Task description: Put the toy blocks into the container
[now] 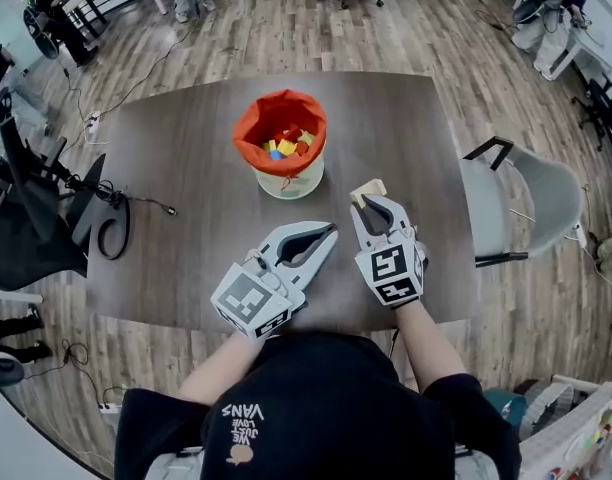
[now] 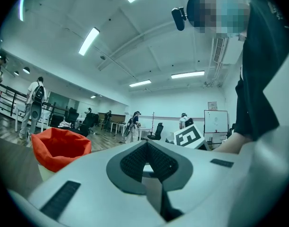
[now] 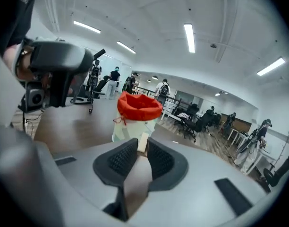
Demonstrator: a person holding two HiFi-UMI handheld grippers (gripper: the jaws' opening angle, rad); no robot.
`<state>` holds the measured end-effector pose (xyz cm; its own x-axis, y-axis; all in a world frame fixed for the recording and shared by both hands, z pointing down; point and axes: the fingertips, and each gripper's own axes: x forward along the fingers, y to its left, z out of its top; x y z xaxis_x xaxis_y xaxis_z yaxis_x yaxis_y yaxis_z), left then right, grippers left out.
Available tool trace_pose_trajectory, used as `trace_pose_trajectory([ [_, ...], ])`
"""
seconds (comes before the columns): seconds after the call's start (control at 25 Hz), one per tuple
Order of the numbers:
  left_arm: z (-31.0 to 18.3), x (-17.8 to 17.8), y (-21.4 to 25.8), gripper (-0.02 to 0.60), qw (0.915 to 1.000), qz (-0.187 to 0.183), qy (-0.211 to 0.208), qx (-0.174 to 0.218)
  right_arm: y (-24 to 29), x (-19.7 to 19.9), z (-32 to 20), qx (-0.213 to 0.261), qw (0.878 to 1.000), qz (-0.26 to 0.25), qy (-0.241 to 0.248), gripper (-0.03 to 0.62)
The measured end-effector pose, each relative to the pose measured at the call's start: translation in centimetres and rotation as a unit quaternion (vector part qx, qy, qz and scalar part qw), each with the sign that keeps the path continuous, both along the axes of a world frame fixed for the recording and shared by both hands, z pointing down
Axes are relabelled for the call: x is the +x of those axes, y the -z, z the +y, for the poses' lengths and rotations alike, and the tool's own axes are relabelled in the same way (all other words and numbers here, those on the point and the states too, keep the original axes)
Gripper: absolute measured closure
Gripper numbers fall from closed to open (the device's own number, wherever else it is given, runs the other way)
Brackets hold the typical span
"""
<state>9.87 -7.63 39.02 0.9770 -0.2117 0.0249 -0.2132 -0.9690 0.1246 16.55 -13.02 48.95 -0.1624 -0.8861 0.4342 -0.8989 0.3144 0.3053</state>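
One pale block [image 3: 142,143] sat pinched at the very tips of the narrowed fingers of the right gripper [image 1: 372,204], low over the surface [image 1: 186,168]. It was presumably held that way for carrying to the orange-lined container [image 1: 248,128] just ahead, where coloured blocks [image 1: 286,147] lay inside. The left gripper [image 1: 329,232] rested nearby, fingers pressed together on nothing, apparently idle. Whether the pale block had cleared the surface was unclear, and the container's depth was hidden.

hand-held gripper [image 3: 142,146] clamping pale block [image 3: 142,141], orange-lined container [image 3: 138,109]
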Motion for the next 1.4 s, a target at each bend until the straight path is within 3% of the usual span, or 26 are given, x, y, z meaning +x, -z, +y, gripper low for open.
trace_pose_trajectory([
  [0.32, -1.0, -2.6, -0.1, 0.571, 0.9991, -0.001, 0.043, 0.003, 5.8, -4.6, -3.8, 0.069, 0.995, -0.008, 0.075, 0.516],
  [0.6, -2.0, -5.0, 0.2, 0.571, 0.997, -0.001, 0.077, 0.008, 8.1, -8.0, -7.6, 0.091, 0.988, -0.003, 0.123, 0.516],
  [0.92, -2.5, -6.5, 0.0, 0.571, 0.9953, -0.005, 0.096, 0.007, 6.6, -9.5, -12.0, 0.058, 0.988, 0.007, 0.145, 0.516],
  [1.4, -3.1, -7.9, 0.0, 0.571, 0.9935, -0.005, 0.114, 0.005, 1.8, -9.8, -14.6, -0.038, 0.989, -0.01, 0.143, 0.514],
])
